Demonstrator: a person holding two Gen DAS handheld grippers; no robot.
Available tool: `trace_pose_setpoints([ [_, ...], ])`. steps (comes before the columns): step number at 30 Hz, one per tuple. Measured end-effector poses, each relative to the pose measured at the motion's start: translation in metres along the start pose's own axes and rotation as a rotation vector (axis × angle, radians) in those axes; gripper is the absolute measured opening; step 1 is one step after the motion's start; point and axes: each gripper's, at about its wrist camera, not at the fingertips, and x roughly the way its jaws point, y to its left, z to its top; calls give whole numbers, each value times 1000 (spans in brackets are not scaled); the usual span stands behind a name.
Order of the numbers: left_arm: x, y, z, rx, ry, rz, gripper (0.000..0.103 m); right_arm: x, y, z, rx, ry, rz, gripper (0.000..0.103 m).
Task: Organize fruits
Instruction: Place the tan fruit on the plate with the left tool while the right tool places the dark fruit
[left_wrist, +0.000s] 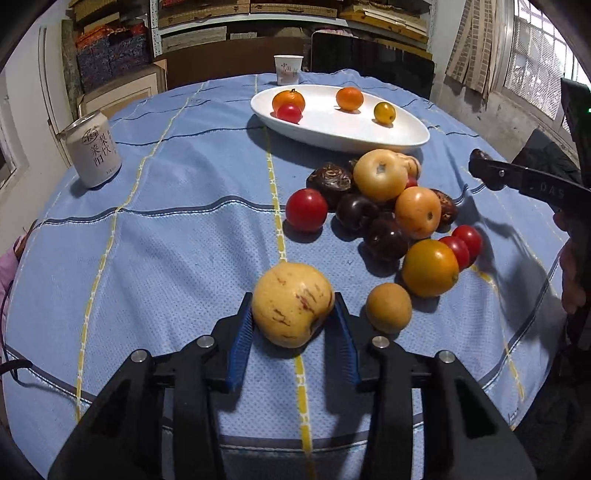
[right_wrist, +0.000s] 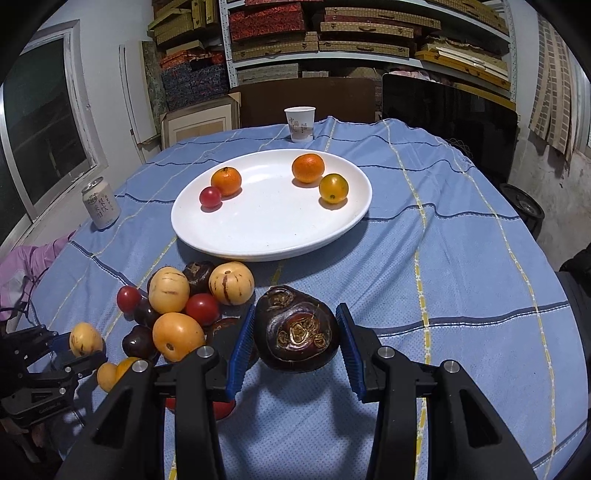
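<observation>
My left gripper is shut on a yellow streaked melon-like fruit low over the blue cloth. My right gripper is shut on a dark brown water chestnut, held above the cloth in front of the white plate. The plate holds two oranges, a small red tomato and a yellow-orange fruit. A pile of loose fruit lies right of my left gripper: tomatoes, dark chestnuts, yellow and orange fruits. In the right wrist view the left gripper shows at the lower left with the yellow fruit.
A white drink can stands at the table's left. A paper cup stands behind the plate. Pink cloth lies at the left edge. Shelves with boxes fill the back wall.
</observation>
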Motion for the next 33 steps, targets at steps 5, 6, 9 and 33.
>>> trace_pose_setpoints([
  [5,-4,-6,3,5,-12,-2,40,-3,3,0,-8,-9,5,44],
  [6,-5,-6,4,3,-15,-3,40,-3,2,0,-7,-10,6,44],
  [9,-8,-8,8,1,-22,-3,40,-4,1,-1,-3,-11,8,44],
  [33,42,-47,155,93,-113,-62,40,13,-20,112,-2,-86,76,44],
])
